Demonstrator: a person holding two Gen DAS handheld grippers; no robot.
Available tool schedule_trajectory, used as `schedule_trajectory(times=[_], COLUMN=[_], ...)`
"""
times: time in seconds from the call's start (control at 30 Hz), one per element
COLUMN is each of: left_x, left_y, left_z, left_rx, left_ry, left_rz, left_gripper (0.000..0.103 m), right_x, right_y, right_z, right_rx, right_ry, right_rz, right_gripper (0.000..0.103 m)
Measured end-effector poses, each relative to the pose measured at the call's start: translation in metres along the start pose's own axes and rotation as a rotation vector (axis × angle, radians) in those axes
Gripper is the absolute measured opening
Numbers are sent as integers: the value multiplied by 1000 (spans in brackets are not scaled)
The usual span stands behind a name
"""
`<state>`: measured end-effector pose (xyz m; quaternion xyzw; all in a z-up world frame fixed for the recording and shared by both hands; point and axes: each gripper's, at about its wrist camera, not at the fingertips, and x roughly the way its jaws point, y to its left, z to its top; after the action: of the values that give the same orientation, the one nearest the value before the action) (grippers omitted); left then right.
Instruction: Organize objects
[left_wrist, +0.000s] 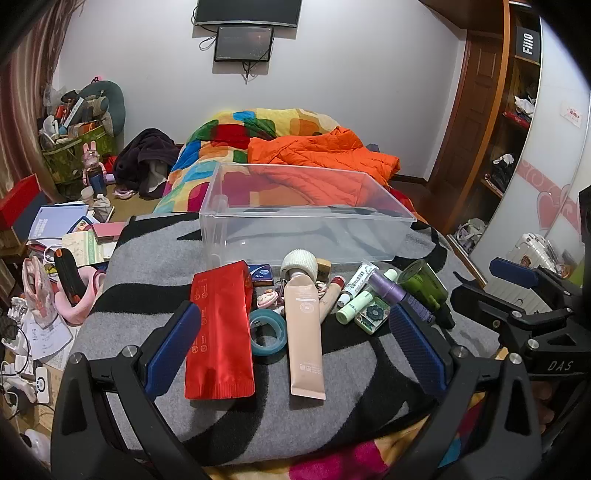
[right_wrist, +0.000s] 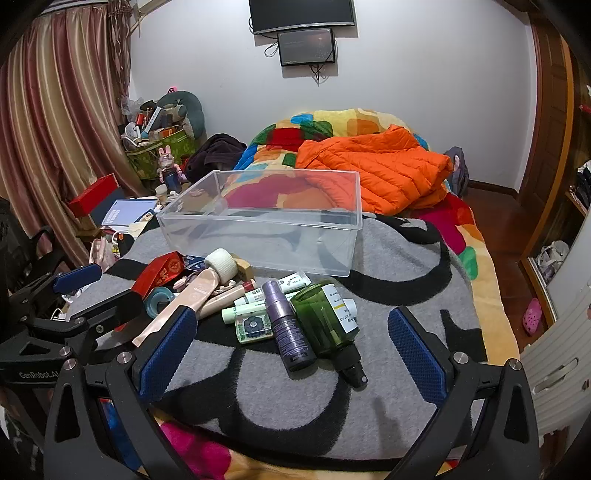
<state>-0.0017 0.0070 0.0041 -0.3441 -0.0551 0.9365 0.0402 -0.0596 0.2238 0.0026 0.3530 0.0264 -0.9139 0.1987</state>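
1. Clear plastic bin (left_wrist: 306, 214) sits on the grey-and-black blanket (left_wrist: 155, 266) on the bed, frame centre in both views. Nothing visible inside it.
2. Loose items lie in a cluster on the blanket just in front of the bin, none in it.
3. Red foil pouch (left_wrist: 219, 332): lying flat, lower centre-left in the left wrist view, long axis running toward the bin, sealed crimped end nearest the camera.
4. Beige tube (left_wrist: 306, 332): flat, just right of the pouch, white ribbed cap pointing at the bin, flat end toward the camera. Teal tape roll (left_wrist: 267, 326) sits between pouch and tube.
5. Green bottle (right_wrist: 327, 321) and purple spray bottle (right_wrist: 286, 325): side by side, centre of the right wrist view, lying down, the green one's black nozzle toward the camera.
6. Left gripper (left_wrist: 295, 349): jaws spread wide, nothing gripped, pouch and tube between them in frame.
7. Right gripper (right_wrist: 291, 352): jaws released, spread wide, empty, bottles in between in frame.
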Motion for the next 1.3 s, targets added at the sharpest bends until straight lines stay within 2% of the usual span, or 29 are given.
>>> schedule_trajectory(times=[1.3], left_x=[0], left_y=[0], left_z=[-3], left_rx=[27], left_ry=[34], left_rz=[-16], left_gripper=[103], right_x=[4], right_y=[3], right_z=[-4], right_rx=[-1], right_ry=[16], right_rz=[7], right_gripper=[103])
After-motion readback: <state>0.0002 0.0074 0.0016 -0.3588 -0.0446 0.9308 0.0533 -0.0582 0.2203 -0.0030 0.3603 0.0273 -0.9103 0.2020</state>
